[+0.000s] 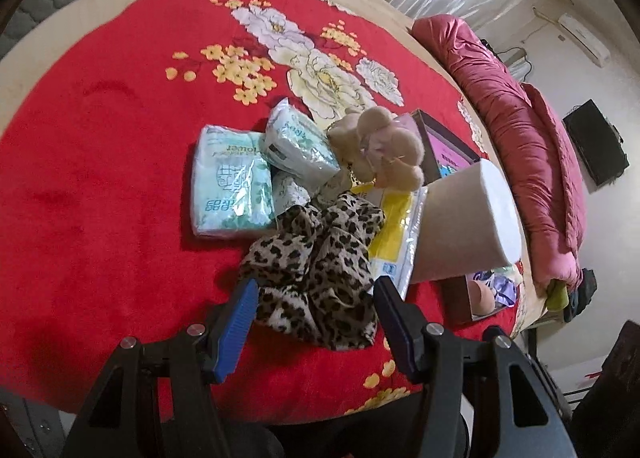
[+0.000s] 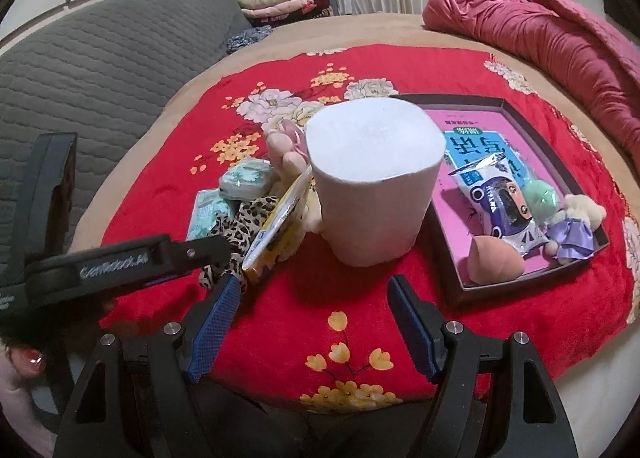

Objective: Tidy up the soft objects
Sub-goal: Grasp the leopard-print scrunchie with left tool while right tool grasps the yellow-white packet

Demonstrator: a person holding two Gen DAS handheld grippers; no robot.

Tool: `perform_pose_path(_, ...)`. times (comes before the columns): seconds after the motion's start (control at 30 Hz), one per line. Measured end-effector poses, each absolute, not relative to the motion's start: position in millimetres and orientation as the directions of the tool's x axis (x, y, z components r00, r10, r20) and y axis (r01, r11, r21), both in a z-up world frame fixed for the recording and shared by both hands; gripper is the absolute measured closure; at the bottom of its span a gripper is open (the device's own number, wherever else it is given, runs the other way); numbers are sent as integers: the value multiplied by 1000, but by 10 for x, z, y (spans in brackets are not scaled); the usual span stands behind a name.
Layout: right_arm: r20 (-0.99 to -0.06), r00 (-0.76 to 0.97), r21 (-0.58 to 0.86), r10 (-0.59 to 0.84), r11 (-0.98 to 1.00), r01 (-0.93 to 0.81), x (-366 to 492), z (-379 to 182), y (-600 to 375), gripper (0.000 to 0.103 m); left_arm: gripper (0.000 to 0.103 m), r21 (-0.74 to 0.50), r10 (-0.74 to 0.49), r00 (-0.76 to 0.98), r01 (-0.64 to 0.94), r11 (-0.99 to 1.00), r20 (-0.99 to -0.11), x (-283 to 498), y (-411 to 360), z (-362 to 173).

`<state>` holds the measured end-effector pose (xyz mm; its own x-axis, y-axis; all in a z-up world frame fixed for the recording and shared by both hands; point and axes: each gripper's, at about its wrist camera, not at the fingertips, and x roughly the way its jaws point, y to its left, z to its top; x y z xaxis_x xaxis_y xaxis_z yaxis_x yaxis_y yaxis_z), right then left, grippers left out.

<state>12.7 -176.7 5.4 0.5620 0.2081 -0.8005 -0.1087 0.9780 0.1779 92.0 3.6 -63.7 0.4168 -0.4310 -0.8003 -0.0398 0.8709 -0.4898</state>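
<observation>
A pile of soft things lies on the red flowered blanket (image 1: 100, 178). A leopard-print cloth (image 1: 316, 270) lies right in front of my open, empty left gripper (image 1: 314, 290), between its blue pads. Behind it are tissue packs (image 1: 230, 182), a beige plush toy (image 1: 384, 146), a yellow packet (image 1: 394, 230) and a white paper roll (image 1: 464, 218). In the right wrist view the roll (image 2: 376, 182) stands upright just ahead of my open, empty right gripper (image 2: 312, 290). A dark tray (image 2: 520, 110) at right holds a snack bag (image 2: 500, 194), a peach sponge (image 2: 490, 258), a green ball (image 2: 540, 192) and a small doll (image 2: 572, 230).
A rolled pink quilt (image 2: 540, 30) lies along the right side of the bed. A grey quilted pad (image 2: 100, 54) lies at the left, with folded clothes (image 2: 280, 2) behind it. The left gripper's body (image 2: 120, 258) crosses the right wrist view at lower left.
</observation>
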Motion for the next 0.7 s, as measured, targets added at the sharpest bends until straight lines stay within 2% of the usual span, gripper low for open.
perform_pose_path(0.37, -806, 544, 186, 233, 972, -141, 244, -73, -1616, 26, 43, -499, -439, 392, -61, 864, -809, 1104, 86, -899)
perform_pose_path(0.4, -806, 540, 197, 242, 970, -141, 271, -92, -1604, 26, 45, -498, -438, 389, -62, 865, -810, 1123, 97, -922)
perform_pose_path(0.53, -816, 519, 214, 256, 967, -141, 387, -213, -1538, 26, 67, -496, -436, 390, -61, 866, -811, 1124, 166, -972)
perform_pose_path(0.63, -817, 520, 207, 249, 968, -139, 443, -274, -1489, 26, 76, -506, -448, 392, -53, 861, -803, 1117, 204, -992)
perform_pose_path(0.7, -818, 520, 202, 245, 970, -139, 470, -308, -1461, 26, 78, -525, -465, 393, -55, 849, -793, 1111, 248, -1010)
